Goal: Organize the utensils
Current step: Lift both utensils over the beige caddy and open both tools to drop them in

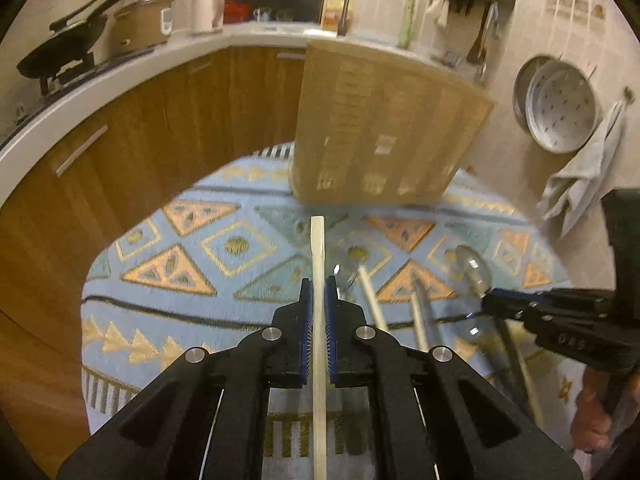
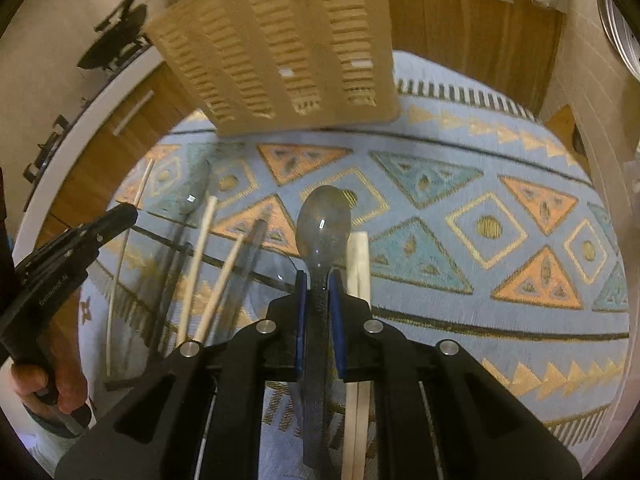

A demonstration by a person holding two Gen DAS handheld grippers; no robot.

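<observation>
My left gripper is shut on a pale wooden chopstick that points forward above the patterned cloth. My right gripper is shut on the dark handle of a clear plastic spoon. A tall beige slotted utensil holder stands at the far side of the table; it also shows in the right wrist view. Several more chopsticks and clear spoons lie on the cloth between the grippers. The right gripper shows at the right edge of the left wrist view.
The table has a blue cloth with triangle patterns. Wooden cabinets and a white counter with a wok, cooker and kettle curve behind. A pair of chopsticks lies right beside my right gripper. Metal trays and a towel hang on the right wall.
</observation>
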